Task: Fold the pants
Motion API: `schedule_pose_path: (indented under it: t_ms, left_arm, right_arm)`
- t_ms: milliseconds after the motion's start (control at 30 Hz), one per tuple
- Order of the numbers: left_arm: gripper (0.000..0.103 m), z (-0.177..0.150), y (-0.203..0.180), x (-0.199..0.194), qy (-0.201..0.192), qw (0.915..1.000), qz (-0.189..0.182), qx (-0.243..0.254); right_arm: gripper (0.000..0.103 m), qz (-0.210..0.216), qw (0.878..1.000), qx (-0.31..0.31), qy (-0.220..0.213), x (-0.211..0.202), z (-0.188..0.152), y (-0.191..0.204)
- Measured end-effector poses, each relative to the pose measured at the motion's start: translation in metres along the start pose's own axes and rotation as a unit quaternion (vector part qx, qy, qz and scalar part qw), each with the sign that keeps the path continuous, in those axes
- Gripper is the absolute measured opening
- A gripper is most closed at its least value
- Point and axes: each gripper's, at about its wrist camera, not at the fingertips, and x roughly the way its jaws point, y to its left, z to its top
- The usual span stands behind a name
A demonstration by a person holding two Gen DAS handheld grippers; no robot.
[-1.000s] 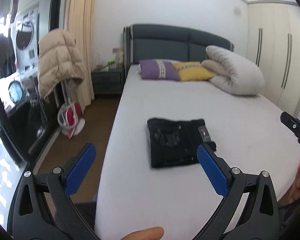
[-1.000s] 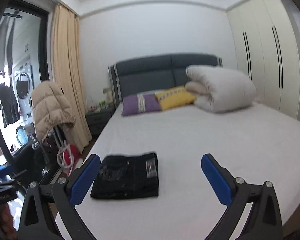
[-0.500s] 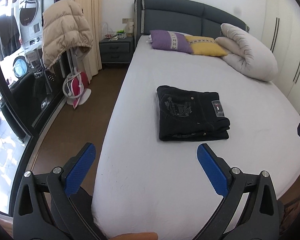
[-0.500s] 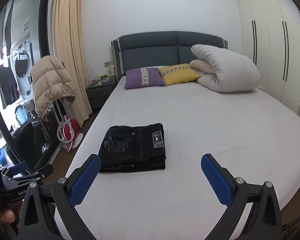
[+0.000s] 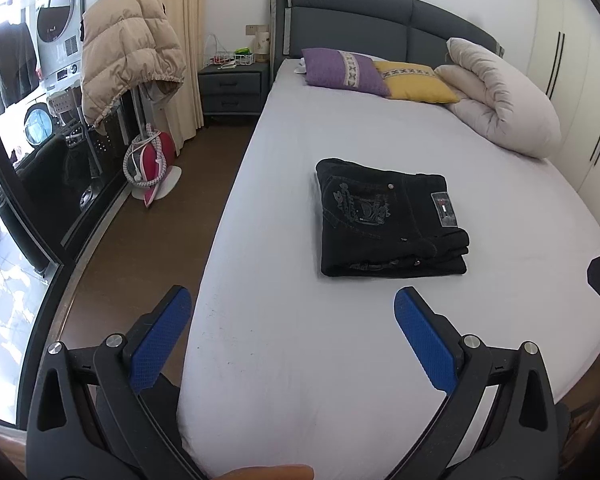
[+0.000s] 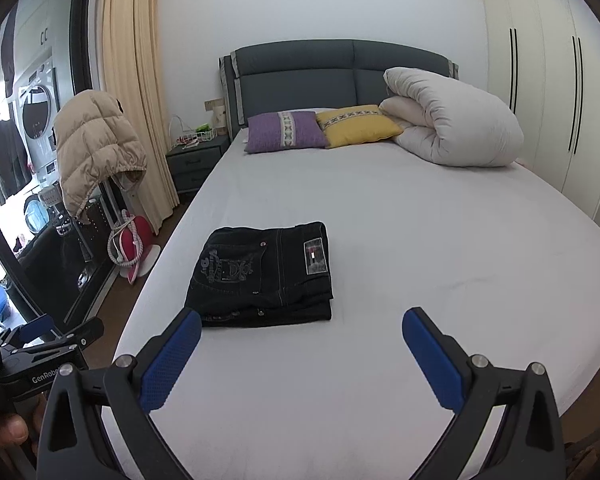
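Observation:
Black jeans lie folded in a flat rectangle on the white bed sheet, near the bed's left side; they also show in the right wrist view. My left gripper is open and empty, held above the bed's foot end, short of the jeans. My right gripper is open and empty, just short of the jeans and to their right. The left gripper's body shows at the left edge of the right wrist view.
A purple pillow, a yellow pillow and a rolled white duvet lie at the headboard. A beige jacket hangs on a rack left of the bed, with a red steamer on the brown floor. White wardrobes stand right.
Both grippers have risen and tilted down toward the bed and come closer to the folded jeans, which now look larger. The jeans have not moved. Both stay open.

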Motion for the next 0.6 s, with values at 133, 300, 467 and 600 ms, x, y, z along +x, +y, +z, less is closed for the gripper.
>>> schedule_pose_path:
  t_ms: [133, 300, 467, 600]
  left_arm:
    - [0.103, 0.0010, -0.0009, 0.0025, 0.001, 1.0000, -0.001, 0.002]
    - [0.103, -0.0023, -0.0031, 0.0008, 0.001, 1.0000, -0.002, 0.004]
    - [0.103, -0.0029, -0.0040, 0.0021, 0.003, 1.0000, -0.002, 0.005]
    - [0.103, -0.0031, -0.0056, 0.0026, 0.003, 1.0000, -0.003, 0.006]
  right_arm:
    - [0.103, 0.000, 1.000, -0.002, 0.003, 0.0013, -0.0007, -0.0008]
    - [0.103, 0.002, 1.000, -0.001, 0.007, 0.0006, -0.0020, -0.0010]
    - [0.103, 0.002, 1.000, -0.001, 0.009, 0.0015, -0.0026, -0.0024]
    - [0.103, 0.004, 1.000, -0.001, 0.011, 0.0028, -0.0029, -0.0033]
